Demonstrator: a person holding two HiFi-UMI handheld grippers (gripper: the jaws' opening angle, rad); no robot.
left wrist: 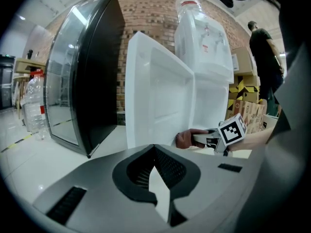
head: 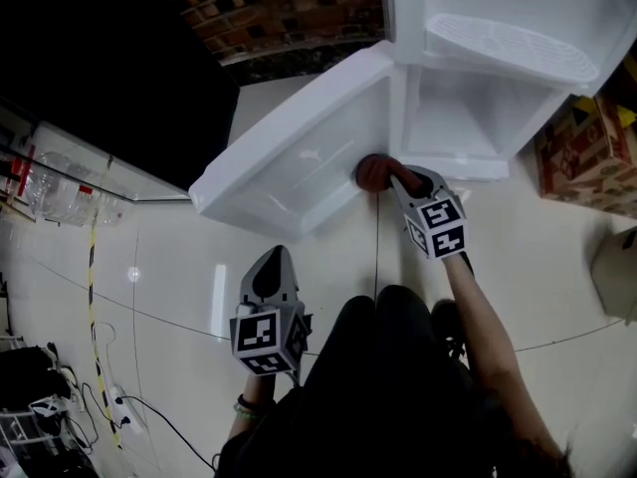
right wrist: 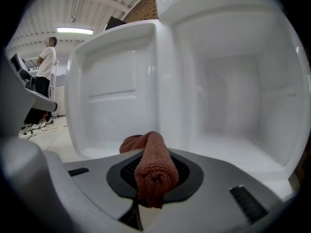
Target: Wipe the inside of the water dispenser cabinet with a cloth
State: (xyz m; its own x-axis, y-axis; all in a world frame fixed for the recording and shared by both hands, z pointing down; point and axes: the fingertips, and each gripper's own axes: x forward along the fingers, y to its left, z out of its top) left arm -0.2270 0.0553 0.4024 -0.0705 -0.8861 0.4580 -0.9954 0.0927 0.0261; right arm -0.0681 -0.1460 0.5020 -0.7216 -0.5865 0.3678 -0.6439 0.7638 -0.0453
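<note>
Item: rust-red cloth [head: 370, 171], clenched in right tool [head: 396, 175] at frame centre, by the open door [head: 299, 157] beside white cabinet [head: 468, 118]; left tool [head: 277, 259] closed, empty, lower left; handling, probably: firm grip, cloth pressed flat, overlapping strokes.

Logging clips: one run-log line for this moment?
right gripper shut on cloth | cloth at lower edge of open cabinet door | left gripper shut, empty

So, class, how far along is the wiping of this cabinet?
Done: the door stands open. In hand: the right tongs grip a rolled cloth at the foot of the door, near the hinge. The left tongs hang back, shut and empty. Left: wiping the cabinet walls and floor. The pictures can't show whether any part is wiped yet.
</note>
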